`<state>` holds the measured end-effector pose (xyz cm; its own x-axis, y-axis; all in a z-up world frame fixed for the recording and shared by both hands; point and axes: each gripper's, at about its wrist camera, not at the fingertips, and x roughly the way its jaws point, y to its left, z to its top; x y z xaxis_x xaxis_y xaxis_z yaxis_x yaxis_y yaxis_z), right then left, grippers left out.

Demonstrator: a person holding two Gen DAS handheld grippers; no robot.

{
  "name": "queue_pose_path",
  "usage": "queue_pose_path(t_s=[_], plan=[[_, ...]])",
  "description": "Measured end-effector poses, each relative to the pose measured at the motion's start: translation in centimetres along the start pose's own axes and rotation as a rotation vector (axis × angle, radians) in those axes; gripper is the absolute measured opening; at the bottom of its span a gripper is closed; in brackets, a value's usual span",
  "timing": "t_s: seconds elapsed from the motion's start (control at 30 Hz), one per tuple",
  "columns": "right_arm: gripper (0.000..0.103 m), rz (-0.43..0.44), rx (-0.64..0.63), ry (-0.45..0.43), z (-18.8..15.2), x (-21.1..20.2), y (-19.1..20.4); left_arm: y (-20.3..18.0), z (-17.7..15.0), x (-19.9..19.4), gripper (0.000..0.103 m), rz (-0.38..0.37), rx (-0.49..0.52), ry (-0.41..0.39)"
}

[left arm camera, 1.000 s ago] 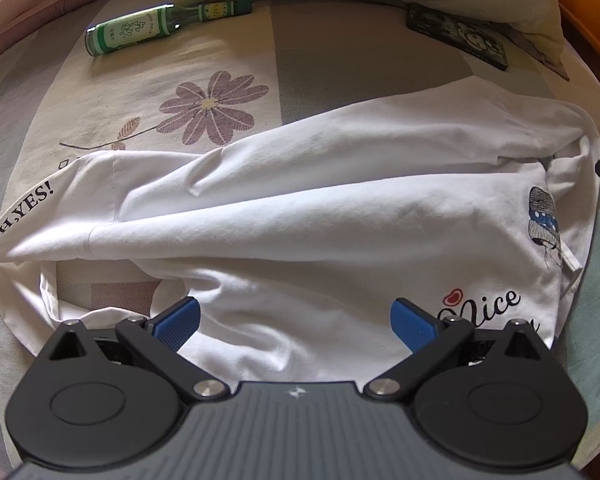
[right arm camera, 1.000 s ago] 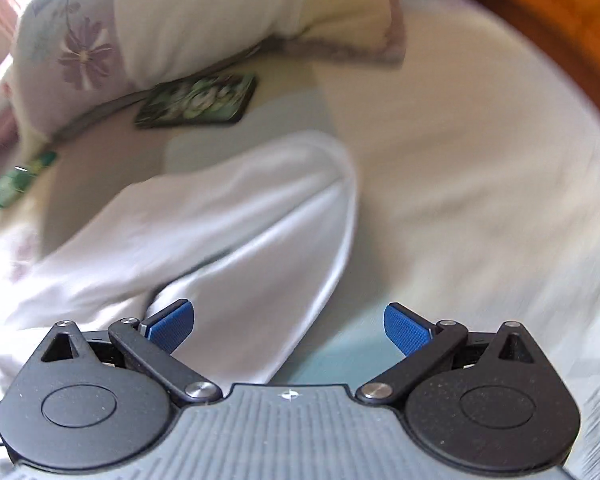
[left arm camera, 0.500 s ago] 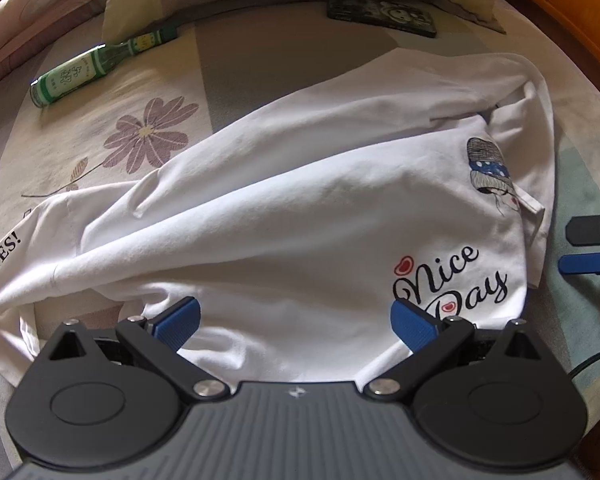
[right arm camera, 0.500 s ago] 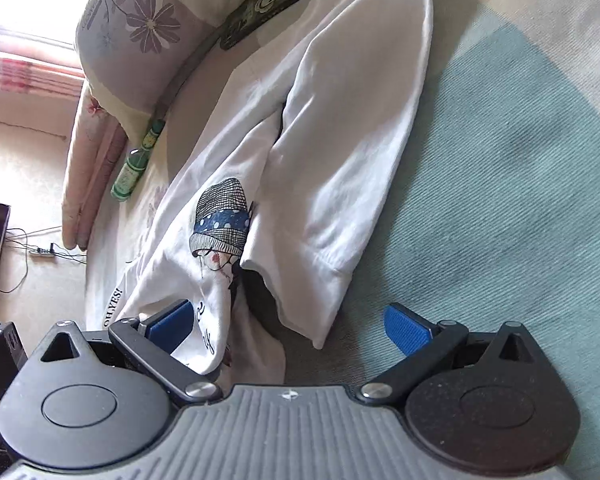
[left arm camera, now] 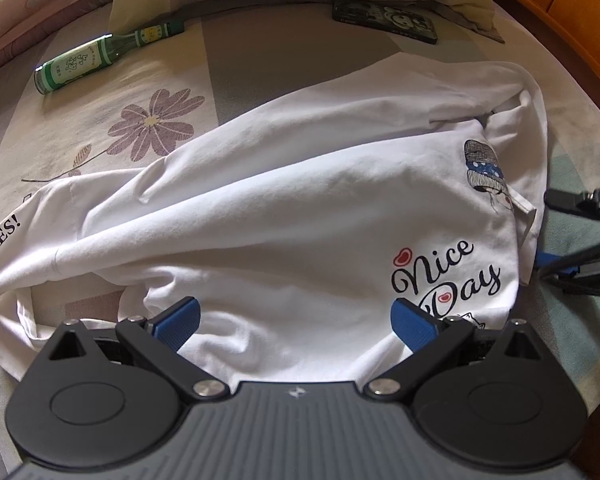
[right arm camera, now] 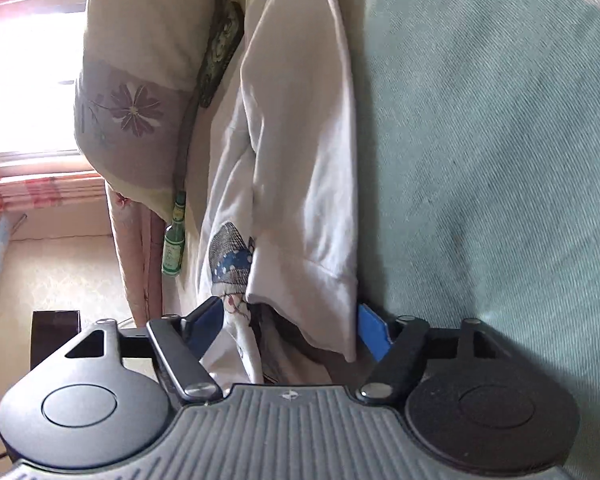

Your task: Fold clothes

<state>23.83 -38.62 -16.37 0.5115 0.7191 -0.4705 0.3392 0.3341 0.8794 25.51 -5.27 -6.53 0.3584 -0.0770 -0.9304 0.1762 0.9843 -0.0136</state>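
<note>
while our right gripper (right arm camera: 290,330) closes its jaws around the white shirt's (left arm camera: 284,208) sleeve cuff (right arm camera: 320,300), our left gripper (left arm camera: 296,320) hovers released above the shirt.

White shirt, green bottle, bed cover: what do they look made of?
White shirt: soft matte knit, probably cotton jersey; it creases softly, with printed lettering. Green bottle: looks like glass, glossy and see-through, with a paper-like label; could be plastic. Bed cover: matte woven cloth, with a fine diagonal weave visible up close.
</note>
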Motion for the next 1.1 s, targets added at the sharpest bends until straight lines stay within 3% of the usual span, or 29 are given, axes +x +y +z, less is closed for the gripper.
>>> queue_pose_path(t_s=[0.13,0.17,0.23,0.27,0.3,0.4,0.5,0.6,0.87,1.1], plan=[[0.066,0.09,0.159,-0.104,0.3,-0.1,-1.8,0.2,-0.1,0.1,0.1,-0.018,-0.021,0.014],[0.06,0.121,0.209,-0.133,0.4,-0.2,-2.3,0.2,-0.2,0.1,0.1,-0.021,-0.022,0.015],[0.044,0.097,0.229,-0.166,-0.2,-0.2,-2.9,0.2,-0.2,0.2,0.1,-0.024,-0.017,0.016],[0.029,0.084,0.239,-0.183,-0.5,-0.2,-3.1,0.2,-0.2,0.3,0.1,-0.025,-0.015,0.019],[0.02,0.068,0.251,-0.192,-0.9,0.1,-3.2,0.2,-0.2,0.3,0.1,-0.027,-0.013,0.02],[0.019,0.057,0.252,-0.181,-1.2,1.2,-2.5,-0.1,0.1,0.6,0.1,-0.038,-0.009,0.025],[0.02,0.019,0.187,-0.113,-1.4,3.6,-0.7,-0.5,0.3,0.7,0.1,-0.048,0.005,0.027],[0.003,-0.017,0.169,-0.134,-1.6,4.2,-0.4,-0.7,0.5,0.6,0.1,-0.044,0.026,0.027],[0.005,-0.177,-0.027,-0.075,0.3,4.3,3.7,-0.2,0.7,0.4,0.1,-0.024,0.0,0.035],[0.005,-0.345,-0.176,-0.054,1.5,1.1,5.1,-1.5,1.0,0.2,0.1,-0.026,-0.001,0.033]])
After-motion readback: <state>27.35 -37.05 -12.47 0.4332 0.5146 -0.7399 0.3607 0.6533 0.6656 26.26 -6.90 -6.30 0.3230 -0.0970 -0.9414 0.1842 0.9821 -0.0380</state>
